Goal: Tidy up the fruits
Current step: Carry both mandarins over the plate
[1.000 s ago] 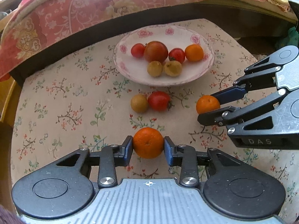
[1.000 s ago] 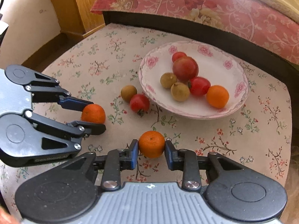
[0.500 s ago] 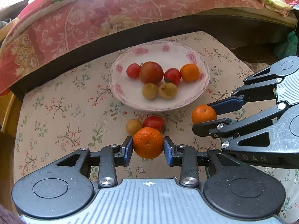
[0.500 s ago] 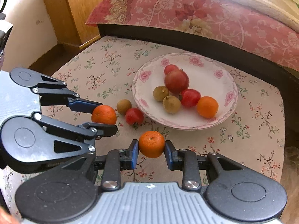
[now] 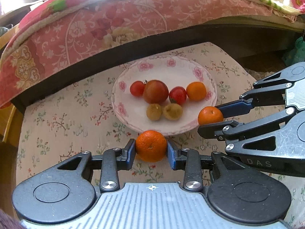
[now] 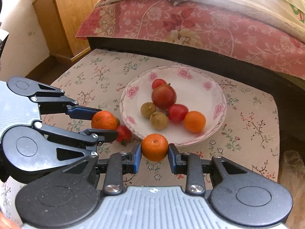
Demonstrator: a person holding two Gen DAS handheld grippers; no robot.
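Observation:
My left gripper (image 5: 151, 149) is shut on an orange (image 5: 151, 145), held above the cloth just before the near rim of the floral plate (image 5: 122, 110). It also shows in the right wrist view (image 6: 103, 120). My right gripper (image 6: 154, 150) is shut on a second orange (image 6: 154, 147), held at the plate's right front rim; it shows in the left wrist view (image 5: 210, 115). The plate (image 6: 219, 99) holds a third orange (image 6: 194, 121), three tomatoes and two brown longans. A tomato (image 6: 124, 133) and a longan lie on the cloth, partly hidden behind my left gripper.
The plate stands on a low table with a floral cloth (image 5: 57, 122). A bed with a pink floral quilt (image 5: 95, 22) and a dark frame runs along the far side. A wooden cabinet (image 6: 68, 19) stands at the far left.
Both grippers have lifted and moved forward toward the plate, each still holding its orange. The loose tomato and longan have dropped out of the left wrist view.

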